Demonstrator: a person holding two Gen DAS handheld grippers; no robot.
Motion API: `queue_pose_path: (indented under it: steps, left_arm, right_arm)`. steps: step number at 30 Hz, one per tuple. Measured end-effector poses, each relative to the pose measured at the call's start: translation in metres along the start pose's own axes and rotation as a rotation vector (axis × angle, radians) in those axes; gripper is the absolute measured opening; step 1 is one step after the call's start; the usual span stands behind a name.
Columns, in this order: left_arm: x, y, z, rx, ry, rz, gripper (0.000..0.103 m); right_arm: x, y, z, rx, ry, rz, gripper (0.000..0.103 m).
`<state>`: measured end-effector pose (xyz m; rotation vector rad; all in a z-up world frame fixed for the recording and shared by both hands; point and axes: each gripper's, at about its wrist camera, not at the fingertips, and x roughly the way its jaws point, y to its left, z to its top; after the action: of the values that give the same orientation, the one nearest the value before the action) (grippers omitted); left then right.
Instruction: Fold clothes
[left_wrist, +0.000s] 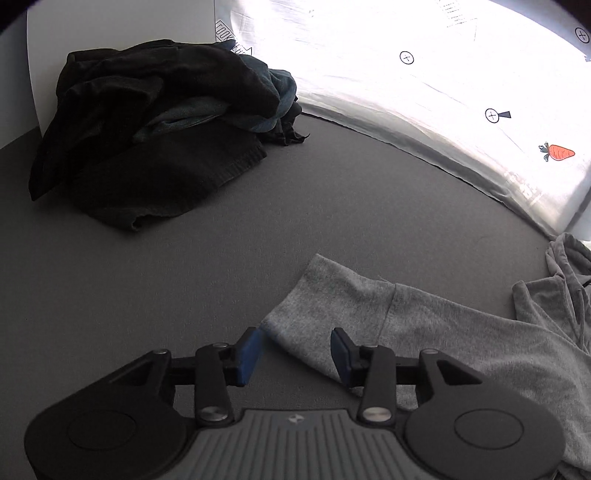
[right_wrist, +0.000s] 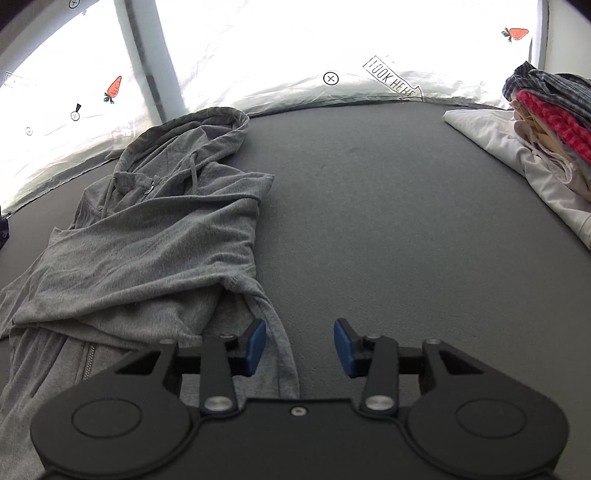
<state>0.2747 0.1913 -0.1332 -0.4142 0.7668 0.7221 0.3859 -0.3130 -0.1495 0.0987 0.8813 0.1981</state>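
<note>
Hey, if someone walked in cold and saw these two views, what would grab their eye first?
Probably the grey hoodie, spread partly folded across the dark table with its hood toward the bright printed backdrop. Next, the heap of dark clothes at the far left of the left view. Last, the stack of folded clothes, red checks showing, at the right edge of the right view.

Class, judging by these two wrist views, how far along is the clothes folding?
Done: a folded stack sits aside. In hand: the grey hoodie, partly folded; left gripper open over its sleeve cuff, right gripper open, holding nothing. Left: the dark heap unfolded.
</note>
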Motion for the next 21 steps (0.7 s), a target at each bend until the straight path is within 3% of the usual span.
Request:
queue_pose_path:
  steps: [3, 7, 13, 17, 21]
  left_arm:
    - [0.006, 0.000, -0.003, 0.016, 0.022, 0.001, 0.057]
    - [0.013, 0.005, -0.005, 0.017, 0.041, 0.025, 0.057]
    - [0.019, 0.010, -0.004, 0.014, 0.035, 0.025, 0.064]
    - [0.020, 0.009, -0.004, 0.029, 0.027, 0.027, 0.068]
    - [0.025, 0.009, -0.001, 0.048, 0.023, 0.038, 0.080]
  right_arm:
    - [-0.009, -0.001, 0.010, 0.040, -0.018, 0.065, 0.038]
    - [-0.005, 0.001, 0.031, 0.063, -0.029, 0.107, 0.028]
    - [0.023, 0.036, 0.058, -0.053, -0.010, 0.161, 0.023]
    - [0.055, 0.056, 0.070, -0.147, 0.024, 0.142, 0.023]
    - [0.084, 0.048, 0.085, -0.080, 0.063, 0.142, 0.023]
